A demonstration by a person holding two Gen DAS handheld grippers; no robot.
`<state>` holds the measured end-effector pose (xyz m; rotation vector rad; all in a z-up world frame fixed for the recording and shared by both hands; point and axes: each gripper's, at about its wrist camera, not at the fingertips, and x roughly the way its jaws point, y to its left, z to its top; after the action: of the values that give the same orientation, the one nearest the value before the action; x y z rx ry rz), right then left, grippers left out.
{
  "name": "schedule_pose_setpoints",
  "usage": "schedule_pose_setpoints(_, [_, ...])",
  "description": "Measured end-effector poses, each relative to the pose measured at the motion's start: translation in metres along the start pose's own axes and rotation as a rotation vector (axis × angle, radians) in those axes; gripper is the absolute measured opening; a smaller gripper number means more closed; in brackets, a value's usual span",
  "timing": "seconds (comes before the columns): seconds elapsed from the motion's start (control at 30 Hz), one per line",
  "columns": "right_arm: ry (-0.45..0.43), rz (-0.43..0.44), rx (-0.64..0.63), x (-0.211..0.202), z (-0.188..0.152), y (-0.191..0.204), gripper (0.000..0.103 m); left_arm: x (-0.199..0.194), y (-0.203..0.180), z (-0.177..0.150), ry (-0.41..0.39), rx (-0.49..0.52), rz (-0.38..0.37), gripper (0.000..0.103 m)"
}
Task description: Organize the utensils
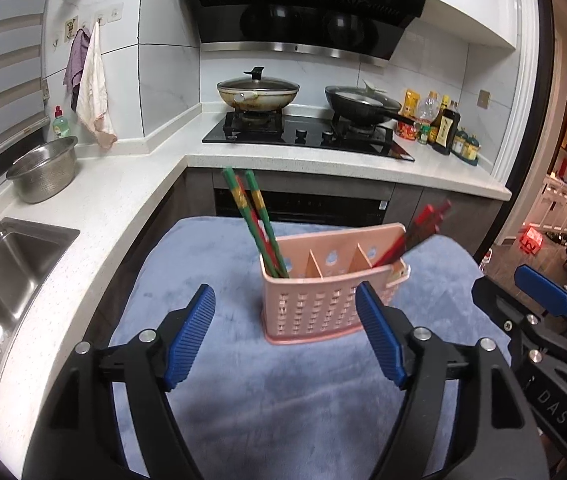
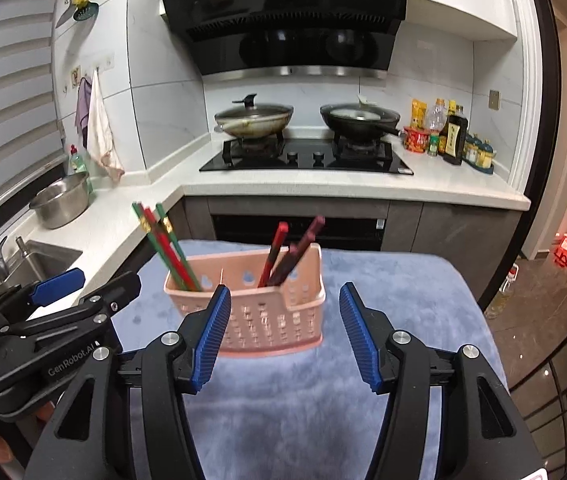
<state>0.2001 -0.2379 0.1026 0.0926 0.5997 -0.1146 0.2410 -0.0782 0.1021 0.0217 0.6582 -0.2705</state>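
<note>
A pink slotted utensil holder (image 1: 325,300) (image 2: 259,312) with three compartments stands on a blue-grey cloth (image 1: 283,396) (image 2: 303,412). Green and red chopsticks (image 1: 257,224) (image 2: 165,246) lean in its left compartment. Red and dark chopsticks (image 1: 415,236) (image 2: 287,254) lean in its right compartment. My left gripper (image 1: 285,308) hangs open just in front of the holder, nothing between its blue pads. My right gripper (image 2: 283,312) is open too, a little nearer than the holder, and empty. Each gripper shows at the edge of the other's view.
A white L-shaped counter (image 1: 131,184) runs behind the cloth, with a steel sink (image 1: 15,268), a metal colander (image 1: 43,170), a black hob (image 1: 307,136) bearing two pans, and several bottles (image 1: 443,124) at the right. Towels (image 1: 91,88) hang on the wall.
</note>
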Motion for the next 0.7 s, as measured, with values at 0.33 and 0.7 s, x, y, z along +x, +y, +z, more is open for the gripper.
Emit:
schedule_pose_setpoints(0.33, [0.051, -0.035, 0.002, -0.003, -0.027, -0.002, 0.062, -0.004, -0.002, -0.025, 0.035, 0.002, 0.033, 0.080])
schedule_pose_setpoints(0.7, [0.089, -0.043, 0.026, -0.004, -0.044, -0.008, 0.071, -0.006, -0.007, -0.038, 0.050, 0.025, 0.074, 0.088])
